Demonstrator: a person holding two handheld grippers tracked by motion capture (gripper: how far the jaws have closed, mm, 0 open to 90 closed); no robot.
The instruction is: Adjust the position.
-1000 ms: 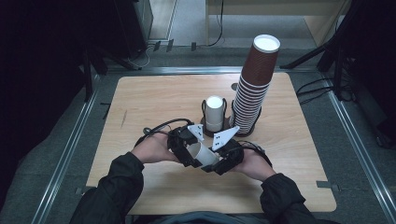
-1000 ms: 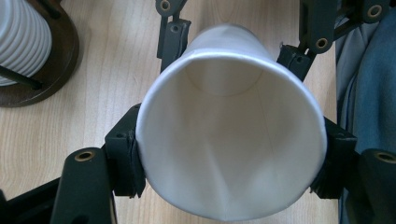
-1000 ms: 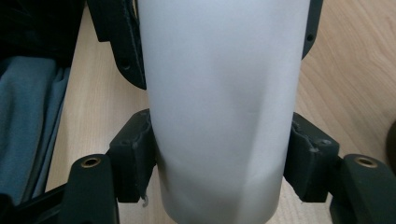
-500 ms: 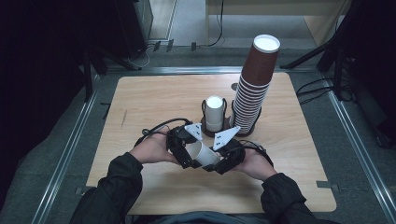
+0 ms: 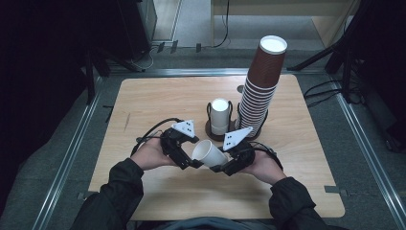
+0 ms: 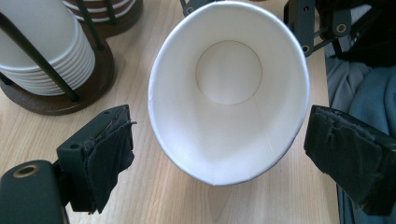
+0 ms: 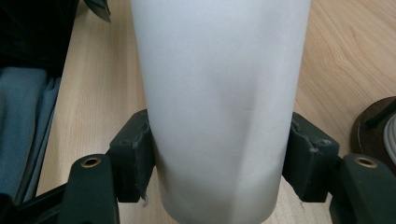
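Note:
A white paper cup (image 5: 208,153) lies on its side in the air just above the wooden table (image 5: 158,100), between my two grippers. My right gripper (image 5: 221,165) is shut on the cup's body, and in the right gripper view both pads press the cup (image 7: 219,93) at its sides, around my right gripper (image 7: 219,161). My left gripper (image 5: 189,160) faces the cup's open mouth. Its jaws have just been opening. In the left gripper view the cup's rim (image 6: 229,93) sits between the pads of my left gripper (image 6: 229,154) with a gap on each side.
A tall stack of brown cups (image 5: 261,91) rises at the back right of the table. Beside it a stack of white cups (image 5: 220,117) stands in a dark wire holder, seen close in the left gripper view as white cups (image 6: 42,51). A person's sleeves come in from the front edge.
My left gripper has opened its jaws off the cup's rim and drawn a little to the left. The right gripper and the cup have stayed put.

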